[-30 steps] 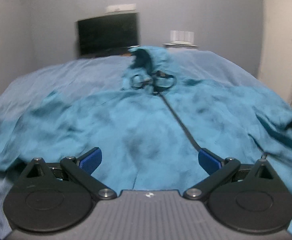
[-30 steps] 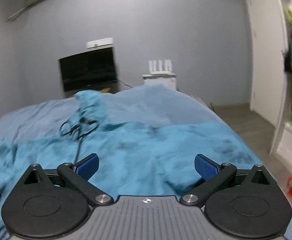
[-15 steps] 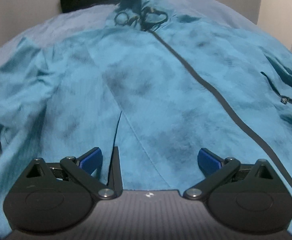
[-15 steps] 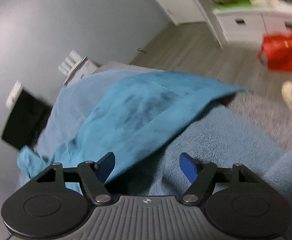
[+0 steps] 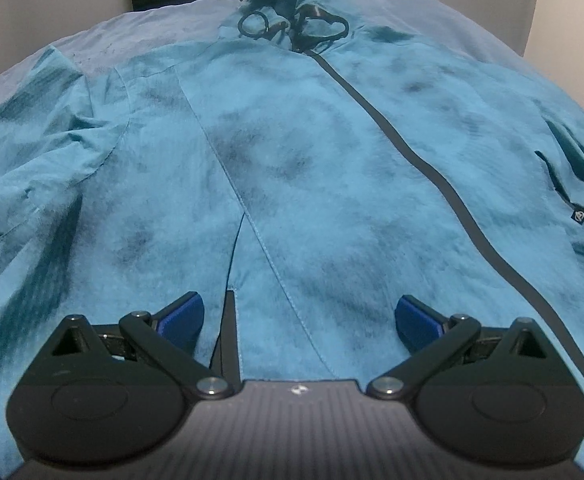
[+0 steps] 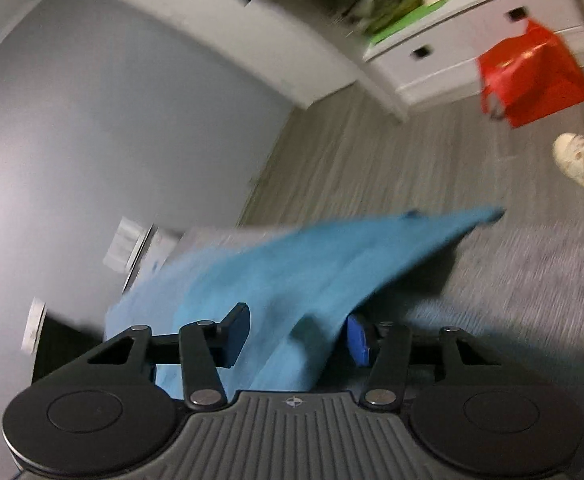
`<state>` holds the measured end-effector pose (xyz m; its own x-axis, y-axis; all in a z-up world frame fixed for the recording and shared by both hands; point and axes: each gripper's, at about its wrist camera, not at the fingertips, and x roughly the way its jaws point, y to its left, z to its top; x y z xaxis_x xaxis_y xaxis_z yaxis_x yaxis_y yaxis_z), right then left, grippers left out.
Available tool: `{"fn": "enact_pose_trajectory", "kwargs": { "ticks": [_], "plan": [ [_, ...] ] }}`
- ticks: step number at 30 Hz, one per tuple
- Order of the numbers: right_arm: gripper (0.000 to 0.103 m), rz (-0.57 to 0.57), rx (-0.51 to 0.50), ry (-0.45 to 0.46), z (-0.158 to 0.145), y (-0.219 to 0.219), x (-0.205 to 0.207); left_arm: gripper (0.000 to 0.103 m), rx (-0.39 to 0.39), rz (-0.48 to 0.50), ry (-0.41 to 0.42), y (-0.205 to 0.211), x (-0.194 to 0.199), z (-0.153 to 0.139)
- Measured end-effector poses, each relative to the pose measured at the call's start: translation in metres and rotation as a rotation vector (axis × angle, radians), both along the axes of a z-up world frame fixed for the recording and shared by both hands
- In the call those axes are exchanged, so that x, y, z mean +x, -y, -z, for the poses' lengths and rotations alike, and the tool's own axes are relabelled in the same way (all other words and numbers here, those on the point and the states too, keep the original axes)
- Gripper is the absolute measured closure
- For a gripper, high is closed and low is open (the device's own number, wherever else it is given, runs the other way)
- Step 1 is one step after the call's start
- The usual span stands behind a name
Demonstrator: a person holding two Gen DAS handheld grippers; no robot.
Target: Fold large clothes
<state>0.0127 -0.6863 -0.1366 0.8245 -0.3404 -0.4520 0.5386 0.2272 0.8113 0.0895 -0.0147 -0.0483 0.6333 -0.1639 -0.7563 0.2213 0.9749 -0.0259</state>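
Now we have both grippers at the mottled teal zip-front hooded jacket [image 5: 311, 152], spread front-up over the pale blue bed cover [image 5: 140, 28].

Our left gripper [image 5: 295, 316] points down over the jacket's lower front, its blue-padded fingers [image 5: 415, 320] spread wide, with fabric lying between them but nothing pinched; whether the pads touch the cloth we cannot tell. Our right gripper [image 6: 297, 336] is rolled sideways at the bed's edge, where a fold of the jacket [image 6: 292, 276] runs up between its fingers [image 6: 357, 338]. Those jaws have just been closing and stand about half apart around the cloth; the picture is blurred, so we cannot tell whether the pads press on it yet. Beyond lie the grey wood-look floor [image 6: 371, 160] and a red bag [image 6: 531, 80].
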Motion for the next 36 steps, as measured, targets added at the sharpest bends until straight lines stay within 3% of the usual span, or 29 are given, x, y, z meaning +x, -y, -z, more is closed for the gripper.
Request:
{"fn": "enact_pose_trajectory", "kwargs": {
  "ticks": [2, 4, 5, 6, 8, 11, 14, 18, 21, 24, 27, 30, 34, 36],
  "plan": [
    [0.051, 0.064, -0.006, -0.031, 0.01, 0.013, 0.0, 0.0, 0.002, -0.001, -0.001, 0.0, 0.001, 0.001],
    [0.066, 0.11, 0.032, -0.038, 0.023, 0.023, -0.001, 0.0, 0.008, -0.002, -0.002, 0.001, 0.002, 0.002],
    [0.086, 0.117, 0.038, -0.037, 0.025, 0.025, -0.001, 0.0, 0.011, -0.001, -0.002, 0.001, 0.003, 0.002],
    [0.095, 0.112, 0.019, -0.041, 0.025, 0.025, -0.001, 0.0, 0.013, -0.001, -0.002, 0.002, 0.003, 0.002],
    [0.098, 0.09, -0.083, -0.071, 0.008, 0.018, 0.004, 0.0, 0.013, -0.001, -0.002, 0.001, 0.004, 0.002],
    [0.099, 0.034, -0.306, -0.064, -0.041, -0.002, 0.009, 0.0, 0.014, -0.001, 0.0, 0.002, 0.003, 0.003],
    [0.099, -0.059, -0.532, 0.009, -0.103, -0.042, 0.019, 0.0, 0.016, 0.0, 0.004, 0.002, 0.003, 0.003],
    [0.1, -0.272, -0.811, 0.159, -0.189, -0.121, 0.039, 0.0, 0.011, 0.0, 0.008, 0.001, 0.002, 0.004],
    [0.1, -0.448, -0.945, 0.266, -0.232, -0.193, 0.049, 0.0, 0.009, 0.0, 0.011, 0.0, 0.002, 0.003],
    [0.1, -0.638, -1.009, 0.325, -0.249, -0.265, 0.058, 0.0, 0.007, 0.0, 0.015, -0.001, 0.0, 0.004],
    [0.1, -0.801, -0.983, 0.334, -0.239, -0.327, 0.061, 0.0, -0.001, -0.004, 0.022, -0.004, -0.003, 0.003],
    [0.1, -0.949, -0.911, 0.286, -0.204, -0.378, 0.067, 0.0, -0.006, -0.02, 0.028, -0.008, -0.006, 0.002],
    [0.096, -1.112, -0.757, 0.126, -0.134, -0.411, 0.076, 0.0, -0.027, -0.046, 0.033, -0.016, -0.007, -0.001],
    [0.084, -1.158, -0.677, 0.061, -0.104, -0.411, 0.07, 0.0, -0.044, -0.062, 0.043, -0.021, -0.008, -0.006]
  ]
}}
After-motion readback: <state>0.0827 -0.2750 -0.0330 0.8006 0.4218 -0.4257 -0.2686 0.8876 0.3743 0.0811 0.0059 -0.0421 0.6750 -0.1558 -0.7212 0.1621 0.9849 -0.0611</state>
